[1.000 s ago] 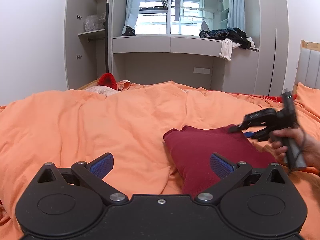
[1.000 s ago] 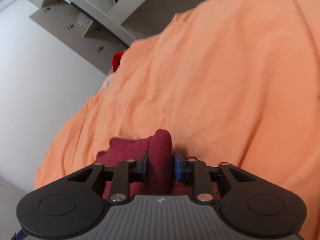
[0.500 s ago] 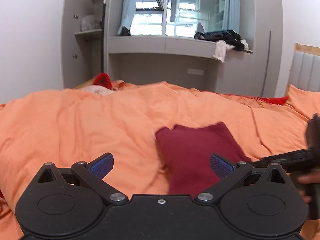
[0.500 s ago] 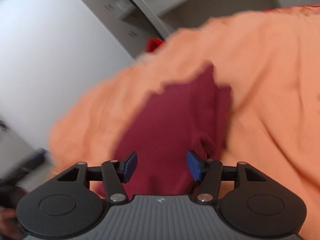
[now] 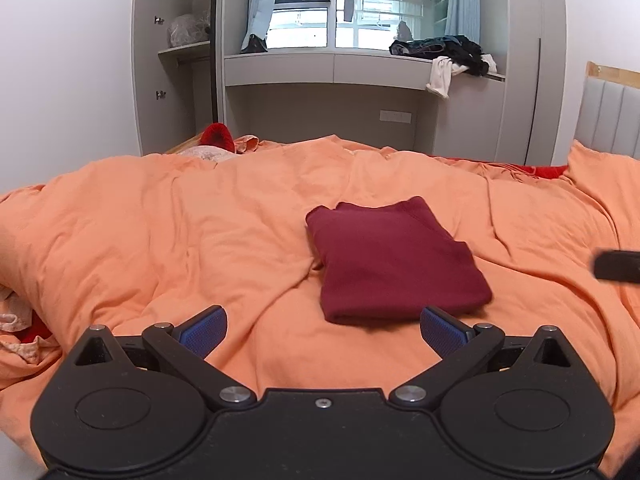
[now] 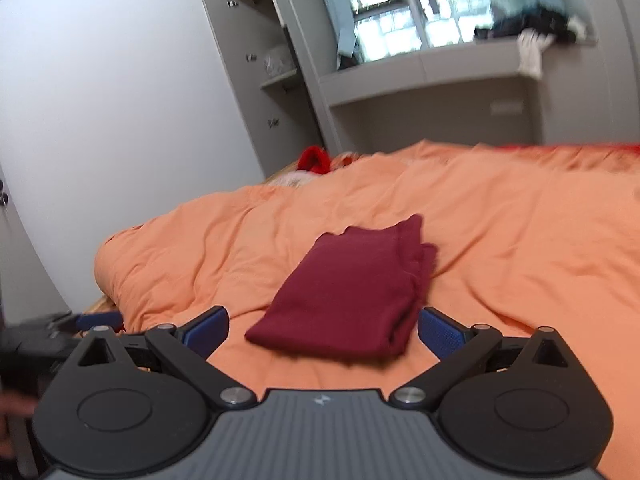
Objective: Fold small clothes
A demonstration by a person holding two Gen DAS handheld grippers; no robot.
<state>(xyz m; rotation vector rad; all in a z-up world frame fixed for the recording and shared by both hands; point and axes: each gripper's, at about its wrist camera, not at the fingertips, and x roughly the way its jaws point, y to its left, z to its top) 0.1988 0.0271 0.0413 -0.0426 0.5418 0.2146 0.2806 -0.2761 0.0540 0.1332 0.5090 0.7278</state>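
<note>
A dark red garment lies folded into a flat rectangle on the orange duvet. It also shows in the right wrist view. My left gripper is open and empty, held just in front of the garment's near edge. My right gripper is open and empty, also just short of the garment. Part of the right gripper shows at the right edge of the left wrist view. The left gripper shows at the left edge of the right wrist view.
A red item and pale cloth lie at the bed's far left corner. More crumpled cloth lies at the near left. A grey wardrobe and window ledge with piled clothes stand behind the bed. A headboard is at right.
My right gripper let go of the red garment, opened and pulled back. The garment now lies flat and folded. My left gripper drew back and rose a little.
</note>
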